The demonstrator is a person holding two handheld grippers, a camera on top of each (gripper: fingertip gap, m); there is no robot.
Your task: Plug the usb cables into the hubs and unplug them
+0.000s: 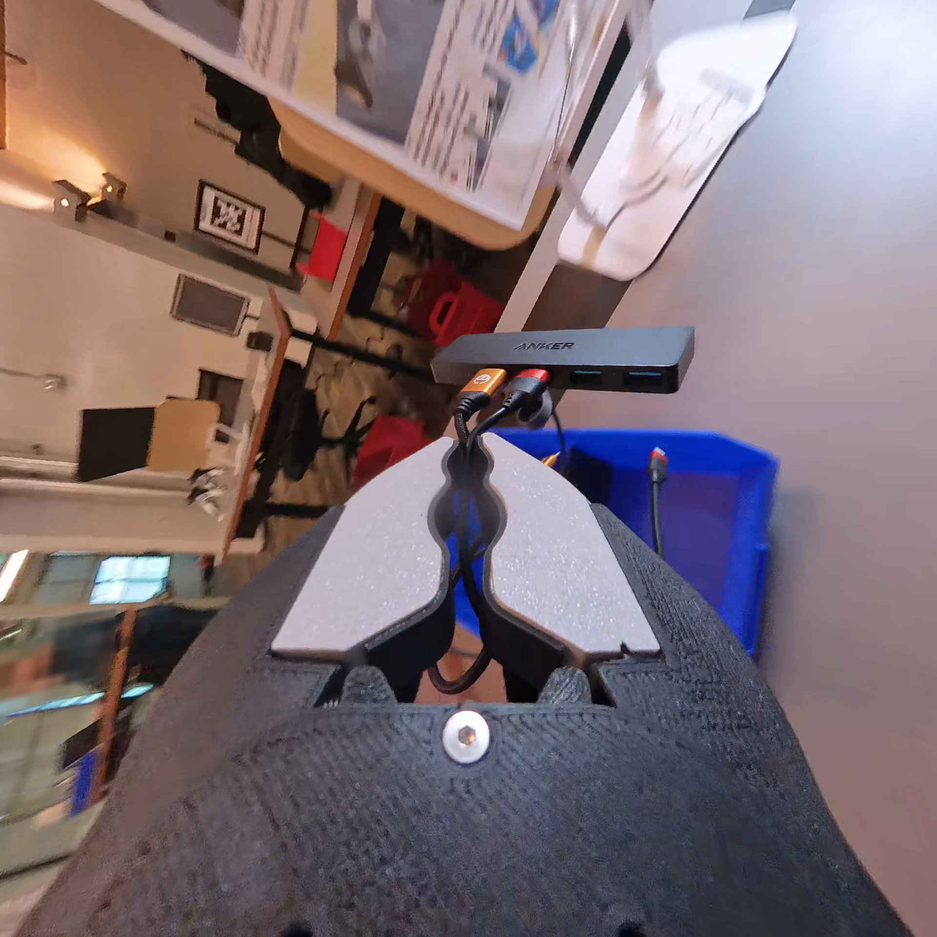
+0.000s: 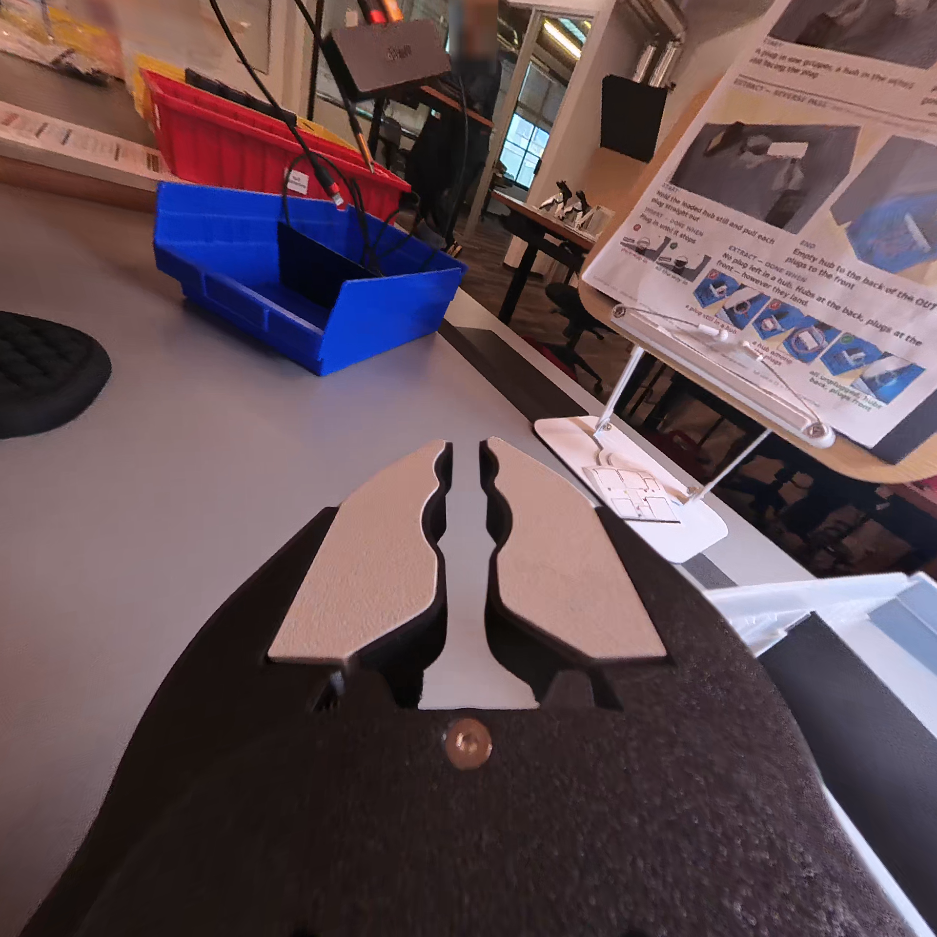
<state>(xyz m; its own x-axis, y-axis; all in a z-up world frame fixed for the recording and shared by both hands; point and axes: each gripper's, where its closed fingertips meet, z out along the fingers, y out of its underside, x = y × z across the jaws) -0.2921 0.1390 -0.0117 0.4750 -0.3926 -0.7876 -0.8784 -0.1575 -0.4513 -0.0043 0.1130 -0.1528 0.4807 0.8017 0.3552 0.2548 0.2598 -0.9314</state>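
The left hand-held gripper [image 1: 469, 451] is closed on two cables [image 1: 464, 507] just behind their plugs, and the hub [image 1: 563, 357] hangs in the air from those plugs, above the blue bin [image 1: 730, 507]. An orange plug [image 1: 481, 383] and a red plug [image 1: 527, 383] sit in two neighbouring ports; the other two ports are bare. The hub's whole weight seems to ride on the plugs, so a jerk or a swing could work one loose and drop the hub into the bin or onto the bench [image 2: 203, 456]. Gripping both cables at once also risks dragging both plugs out when only one is meant.

The right hand-held gripper [image 2: 464, 446] hovers low over the bench, its jaws a narrow slit apart and holding nothing.

The bench is smooth grey; the blue bin sits toward its far edge with a red bin [image 2: 228, 137] behind, an instruction stand [image 2: 760, 253] at the right edge. Beyond lies an open workshop with desks and chairs.
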